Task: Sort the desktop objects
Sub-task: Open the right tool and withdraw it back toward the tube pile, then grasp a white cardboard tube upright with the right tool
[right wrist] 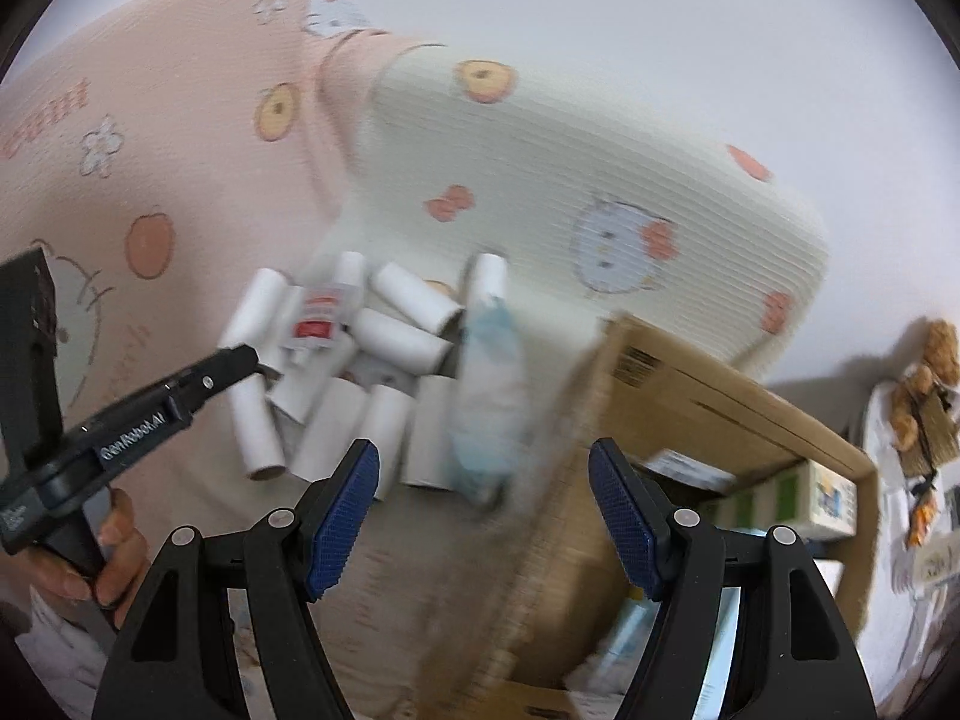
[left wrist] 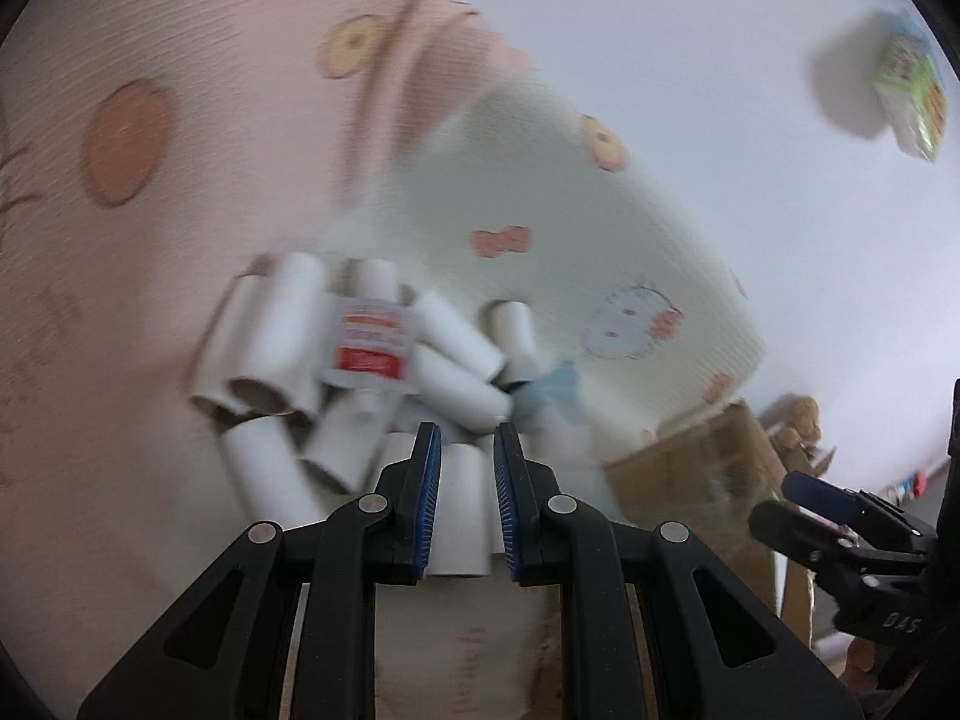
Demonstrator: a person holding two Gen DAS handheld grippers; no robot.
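Left tool closing on one tube from the heap

I am pinching a white paper tube (left wrist: 459,510) in my left tool (left wrist: 467,450), its pads nearly together around it, lifting it off the tube pile (left wrist: 360,372) on the pink cover (left wrist: 120,240); my right tool (right wrist: 483,474) is hanging wide and unloaded near the cardboard box (right wrist: 690,396), likely the sorting bin.

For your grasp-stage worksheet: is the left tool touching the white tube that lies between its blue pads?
Cannot tell. In the left wrist view the white tube lies between the left tool pads, but blur hides whether they press it. The right wrist view shows no more.
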